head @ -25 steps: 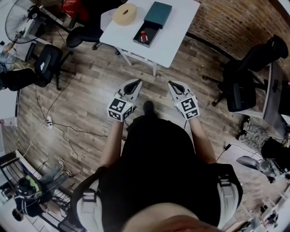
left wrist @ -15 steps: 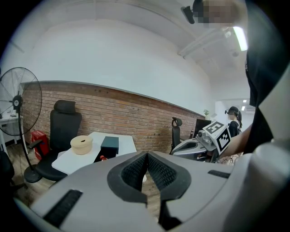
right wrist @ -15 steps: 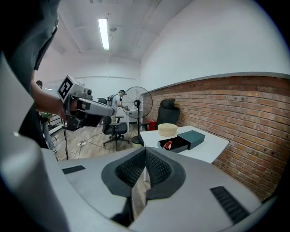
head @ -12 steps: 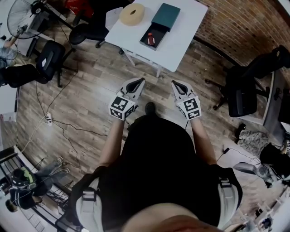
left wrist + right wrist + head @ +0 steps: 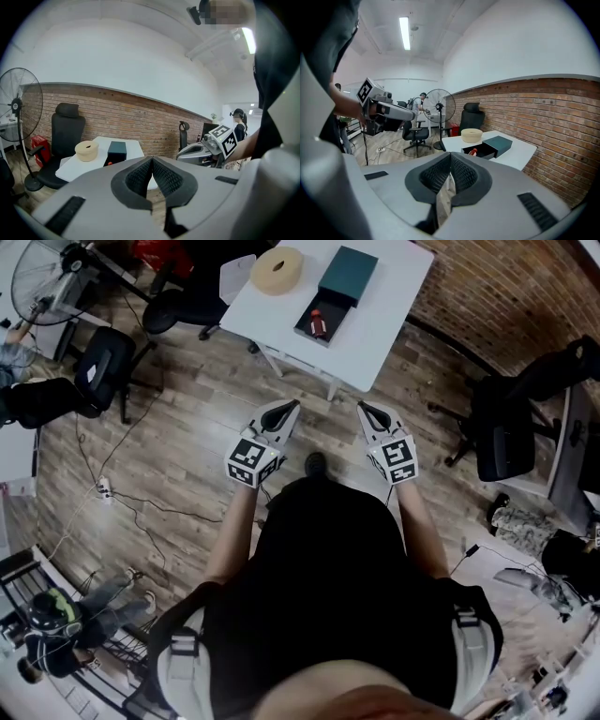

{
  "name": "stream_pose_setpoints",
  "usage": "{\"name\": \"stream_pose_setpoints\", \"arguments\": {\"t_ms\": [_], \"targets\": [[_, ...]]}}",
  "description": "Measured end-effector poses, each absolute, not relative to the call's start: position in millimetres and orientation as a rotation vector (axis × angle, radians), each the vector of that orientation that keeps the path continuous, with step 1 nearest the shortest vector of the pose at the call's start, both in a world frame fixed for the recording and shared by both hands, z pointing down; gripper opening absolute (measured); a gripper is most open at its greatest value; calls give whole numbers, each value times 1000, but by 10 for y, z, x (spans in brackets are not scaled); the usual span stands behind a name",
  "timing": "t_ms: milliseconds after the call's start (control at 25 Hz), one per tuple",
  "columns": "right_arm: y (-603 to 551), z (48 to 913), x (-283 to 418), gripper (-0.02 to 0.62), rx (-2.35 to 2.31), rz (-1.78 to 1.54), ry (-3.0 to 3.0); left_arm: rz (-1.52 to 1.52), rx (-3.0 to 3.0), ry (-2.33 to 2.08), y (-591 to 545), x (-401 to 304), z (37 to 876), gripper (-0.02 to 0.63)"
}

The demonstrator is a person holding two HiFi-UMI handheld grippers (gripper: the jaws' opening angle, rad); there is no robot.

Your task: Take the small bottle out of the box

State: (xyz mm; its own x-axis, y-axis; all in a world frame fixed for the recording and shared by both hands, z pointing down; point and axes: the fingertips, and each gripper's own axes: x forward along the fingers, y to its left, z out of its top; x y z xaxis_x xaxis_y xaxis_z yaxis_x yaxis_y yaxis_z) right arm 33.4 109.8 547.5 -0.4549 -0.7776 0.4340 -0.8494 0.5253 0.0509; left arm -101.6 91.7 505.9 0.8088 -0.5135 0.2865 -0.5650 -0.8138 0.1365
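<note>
At the far left of the head view, a standing fan (image 5: 36,279) was seen beside a black office chair (image 5: 97,371), with a power strip (image 5: 103,489) lying on the wooden floor (image 5: 178,418) nearer the person.

The left gripper (image 5: 284,410) was held out over the floor in front of the person, well apart from the white table (image 5: 375,329). In the left gripper view its fingers (image 5: 140,176) were pressed together with nothing between them.

On the table, a beige roll of tape (image 5: 277,270) was placed at the left, just beside the teal box (image 5: 347,276). A dark tray (image 5: 307,332) was slid out of the box toward the person, and the small bottle (image 5: 318,324), red in part, lay inside that tray. Nothing was touching it. The same bottle (image 5: 473,151) was seen in the open tray in the right gripper view.

The right gripper (image 5: 367,410) was held level with the left one, near it but apart. Its fingers (image 5: 461,174) were likewise closed on nothing.

Further right, a brick wall (image 5: 506,287) was seen behind the table, and another black chair (image 5: 506,432) stood by a desk (image 5: 562,456) at the edge.
</note>
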Motion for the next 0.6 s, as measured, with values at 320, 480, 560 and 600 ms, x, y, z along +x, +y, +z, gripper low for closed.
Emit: {"name": "stream_pose_setpoints", "arguments": {"t_ms": [320,480,560,600], "targets": [[1054,5469,265,-2,1385,256,-2337,346,2801,-797,835,-1097,5059,20],[1031,5492,184,-2,1392,271,-2332,349,2802,-798,785,-1178,5078,20],[1054,5528,175,-2,1389,275,-2329,350,2799,-802,795,-1205,5077,20],[1059,5549,180,-2,1389,274,-2328,354,2796,-804,802,-1217,5083,20]]}}
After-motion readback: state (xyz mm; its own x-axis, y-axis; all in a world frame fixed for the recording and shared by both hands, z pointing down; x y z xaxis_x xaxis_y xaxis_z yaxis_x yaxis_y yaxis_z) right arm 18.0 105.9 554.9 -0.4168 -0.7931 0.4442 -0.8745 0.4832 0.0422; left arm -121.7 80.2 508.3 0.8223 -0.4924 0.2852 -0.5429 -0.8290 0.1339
